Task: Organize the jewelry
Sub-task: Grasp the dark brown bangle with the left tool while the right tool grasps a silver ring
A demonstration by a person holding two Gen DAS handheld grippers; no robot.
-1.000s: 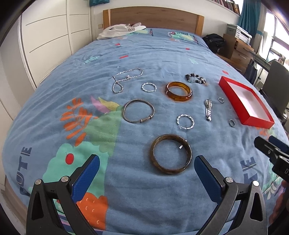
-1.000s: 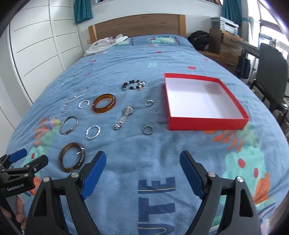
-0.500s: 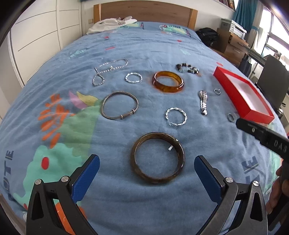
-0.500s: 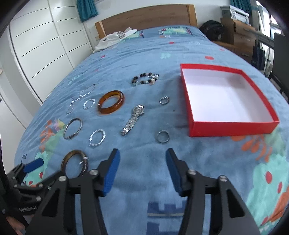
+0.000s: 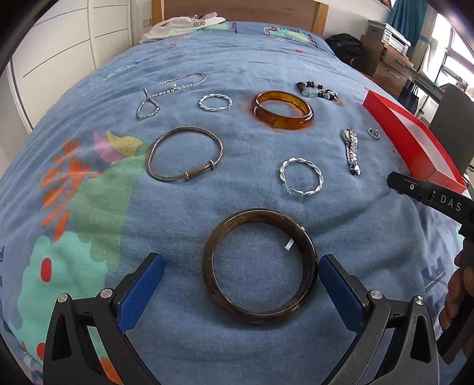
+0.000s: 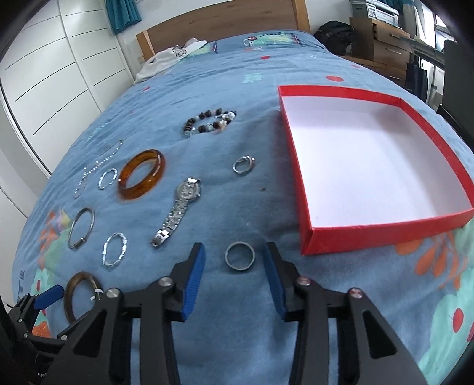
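Silver ring (image 6: 239,256) lies between parted right claw (image 6: 234,260) pads on bed; left claw (image 5: 237,277) spread around dark bangle (image 5: 260,266), probably touching right pad. Close gently, avoid pinching bedspread (image 6: 207,74).

Blue patterned bedspread (image 6: 296,68), wooden headboard (image 6: 225,22), white wardrobe doors (image 6: 59,59), wooden drawers (image 6: 382,38), teal curtain (image 6: 123,13)
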